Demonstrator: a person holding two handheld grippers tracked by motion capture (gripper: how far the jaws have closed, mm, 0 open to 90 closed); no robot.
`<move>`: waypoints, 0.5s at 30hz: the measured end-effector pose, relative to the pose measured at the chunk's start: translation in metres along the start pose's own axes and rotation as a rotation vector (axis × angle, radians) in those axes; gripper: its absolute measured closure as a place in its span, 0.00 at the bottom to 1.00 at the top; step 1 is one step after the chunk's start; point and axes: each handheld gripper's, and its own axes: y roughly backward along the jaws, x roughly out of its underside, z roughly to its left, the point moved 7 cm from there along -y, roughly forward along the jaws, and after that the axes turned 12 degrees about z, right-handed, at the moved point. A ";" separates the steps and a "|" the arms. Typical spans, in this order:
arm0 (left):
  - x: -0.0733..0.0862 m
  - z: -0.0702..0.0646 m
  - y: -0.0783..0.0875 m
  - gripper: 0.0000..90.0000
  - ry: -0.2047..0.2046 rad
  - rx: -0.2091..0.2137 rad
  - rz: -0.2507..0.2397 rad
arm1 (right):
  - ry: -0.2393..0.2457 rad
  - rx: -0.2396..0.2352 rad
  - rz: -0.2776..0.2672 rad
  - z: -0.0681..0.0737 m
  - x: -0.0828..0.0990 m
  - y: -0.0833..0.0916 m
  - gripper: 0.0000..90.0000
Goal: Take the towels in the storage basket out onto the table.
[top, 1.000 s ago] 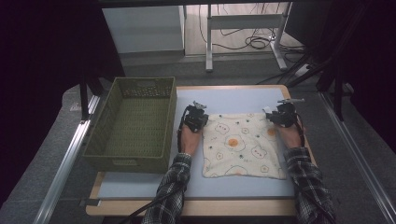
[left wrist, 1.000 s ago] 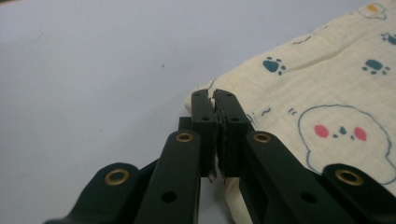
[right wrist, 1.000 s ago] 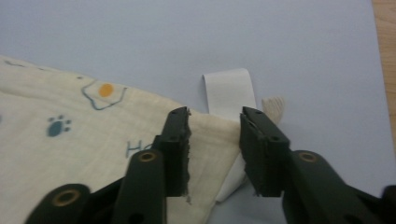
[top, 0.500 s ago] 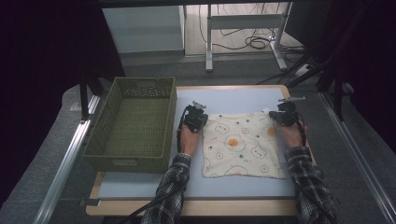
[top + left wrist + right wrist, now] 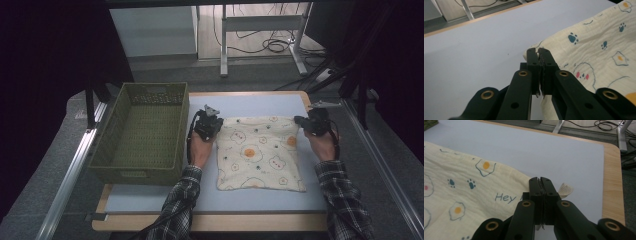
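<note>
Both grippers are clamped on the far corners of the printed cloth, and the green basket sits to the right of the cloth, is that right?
Not quite. The green basket sits to the left of the printed cloth, as the high view shows. The rest holds: the left gripper and the right gripper each have their jaws closed on a far corner of the cloth.

- A cloth (image 5: 260,155) lies flat on the table (image 5: 150,197), right of centre.
- A basket (image 5: 145,132) stands to its left.
- The left gripper (image 5: 209,125) and right gripper (image 5: 312,122) sit at the cloth's far corners.
</note>
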 end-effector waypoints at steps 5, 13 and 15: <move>0.003 -0.006 0.011 0.98 -0.016 0.001 -0.014 | 0.023 -0.008 0.000 0.006 0.006 0.012 0.99; 0.017 -0.022 0.026 0.97 -0.050 0.011 -0.016 | 0.061 -0.025 -0.007 0.019 0.023 0.034 0.99; 0.021 -0.026 0.029 0.97 -0.054 0.019 -0.019 | 0.071 -0.031 -0.007 0.024 0.029 0.039 0.99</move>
